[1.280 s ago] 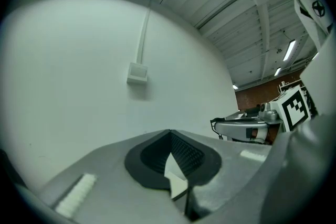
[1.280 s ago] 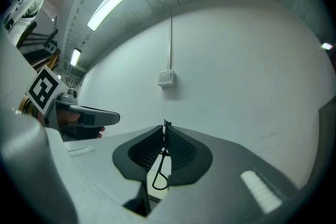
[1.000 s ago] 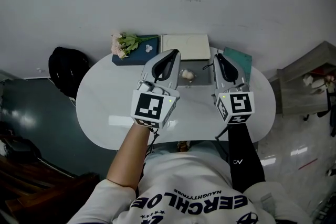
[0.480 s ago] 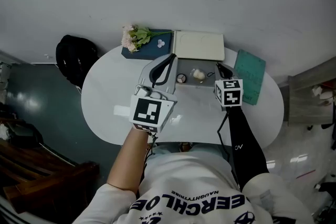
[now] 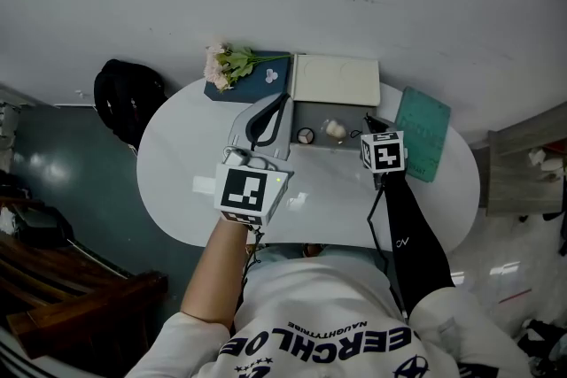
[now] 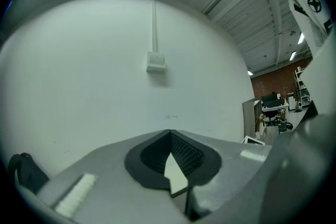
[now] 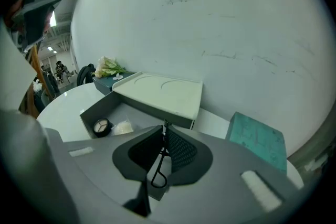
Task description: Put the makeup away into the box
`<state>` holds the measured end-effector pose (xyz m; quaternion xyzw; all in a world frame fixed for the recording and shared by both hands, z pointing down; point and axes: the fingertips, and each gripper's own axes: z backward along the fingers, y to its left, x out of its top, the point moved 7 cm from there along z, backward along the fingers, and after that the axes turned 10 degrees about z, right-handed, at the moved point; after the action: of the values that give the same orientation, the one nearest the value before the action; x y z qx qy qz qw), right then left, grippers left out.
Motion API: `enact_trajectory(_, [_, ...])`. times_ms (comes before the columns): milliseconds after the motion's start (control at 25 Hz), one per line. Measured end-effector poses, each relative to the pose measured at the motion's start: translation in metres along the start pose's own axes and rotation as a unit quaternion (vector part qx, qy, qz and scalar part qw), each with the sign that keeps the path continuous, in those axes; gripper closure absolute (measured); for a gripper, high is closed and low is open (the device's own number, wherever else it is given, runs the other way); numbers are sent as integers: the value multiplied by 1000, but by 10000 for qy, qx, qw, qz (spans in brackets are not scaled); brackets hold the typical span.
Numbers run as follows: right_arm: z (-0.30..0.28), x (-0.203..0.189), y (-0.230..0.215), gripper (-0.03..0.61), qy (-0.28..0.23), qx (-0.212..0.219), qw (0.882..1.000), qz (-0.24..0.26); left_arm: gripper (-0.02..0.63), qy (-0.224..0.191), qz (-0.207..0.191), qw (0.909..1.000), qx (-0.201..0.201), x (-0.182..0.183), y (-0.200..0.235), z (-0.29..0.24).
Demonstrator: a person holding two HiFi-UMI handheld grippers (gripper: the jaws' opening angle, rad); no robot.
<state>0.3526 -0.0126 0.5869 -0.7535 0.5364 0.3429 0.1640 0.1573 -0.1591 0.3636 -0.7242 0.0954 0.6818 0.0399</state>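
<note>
Black ribbed fingers [image 7: 181, 152] of the right gripper [image 7: 164, 136] are clenching on a thin black wire tool [image 7: 163, 153] with a loop at its lower end, probably an eyelash curler. Pinching it by the stem is leaving the loop hanging free, which should let it drop cleanly once released. That gripper is tilting down at the right end of the open grey box [image 7: 93, 114]; the tool is not yet lying inside. A round compact [image 7: 101, 126] and a pale puff [image 7: 124, 127] are already resting on the box floor, and the cream lid [image 7: 160, 92] is lying folded back behind, keeping the opening clear. Fingers of the left gripper [image 6: 169, 139] are pressing together on nothing, idling beside the box's left end above the white worktop [image 5: 186, 164]. A teal pad [image 7: 260, 139] is lying just right of the box
</note>
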Motion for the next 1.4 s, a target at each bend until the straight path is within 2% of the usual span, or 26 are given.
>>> enact_trajectory(40, [-2,-1,1,520,61,15,10000,10,607,13,-4,10000,13,0,0,-1])
enact_trajectory(80, [-3,-2,1,490,109,29,9999,29,607,25,-7,10000,27,-1,1,-1])
enact_trajectory(120, [-4,-3,2,406,137,35,9999,60,607,32,-5,10000,39,-1,1,-1])
enact_trajectory(160, [-5,-3,3,353,142,31,9998,96,607,32,0,10000,49,-1,1,-1])
enact_trajectory(200, [-4,-2,3,347,130,19,9998,121,607,29,6,10000,59,-1,2,-1])
enact_trajectory(800, [9,-6,4,350,-7,-69,9999,87,608,-21,111,9999,115,0,2,3])
enact_trajectory(1080, [40,20,5,357,-807,-198,9965,117,607,-136,80,9998,129,6,0,9])
enact_trajectory(1400, [95,64,12,359,-1755,-338,9836,231,607,-306,19,9994,175,22,-2,11])
